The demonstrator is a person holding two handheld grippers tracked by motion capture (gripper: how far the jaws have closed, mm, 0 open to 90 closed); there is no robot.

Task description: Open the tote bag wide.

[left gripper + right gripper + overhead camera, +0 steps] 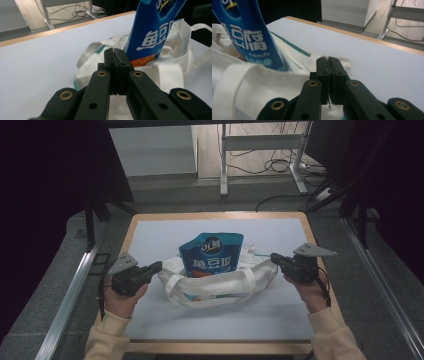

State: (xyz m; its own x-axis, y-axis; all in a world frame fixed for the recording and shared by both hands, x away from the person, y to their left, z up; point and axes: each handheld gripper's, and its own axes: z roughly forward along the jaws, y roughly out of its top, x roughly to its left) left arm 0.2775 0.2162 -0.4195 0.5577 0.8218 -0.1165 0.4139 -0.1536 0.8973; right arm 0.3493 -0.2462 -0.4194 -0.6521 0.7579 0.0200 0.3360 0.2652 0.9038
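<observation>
High view: we see the left tongs and right tongs at either end of a white tote bag lying mid-tabletop. A blue snack pouch stands upright in the bag's mouth. Each tongs' tip sits right at a bag edge; we can't tell contact or jaw gap from up here. Hands in cream sleeves come in from the bottom. A metal frame leg and loose cables are on the floor beyond the tabletop.

Left gripper view: left tongs jaws pressed flat together, no gap at the tip. White fabric of the tote bag lies right under and past the jaws; whether any is pinched we can't tell. Pouch rises just right of the tip, with an orange band at its lower edge that the high view barely resolves.

Right gripper view: right tongs jaws also fully together. A thin pale sliver shows in the seam between them, so they look clamped on the tote bag edge. Pouch at upper left, lettering "fishtofu" readable here. A green trim stripe on the bag shows clearly.
</observation>
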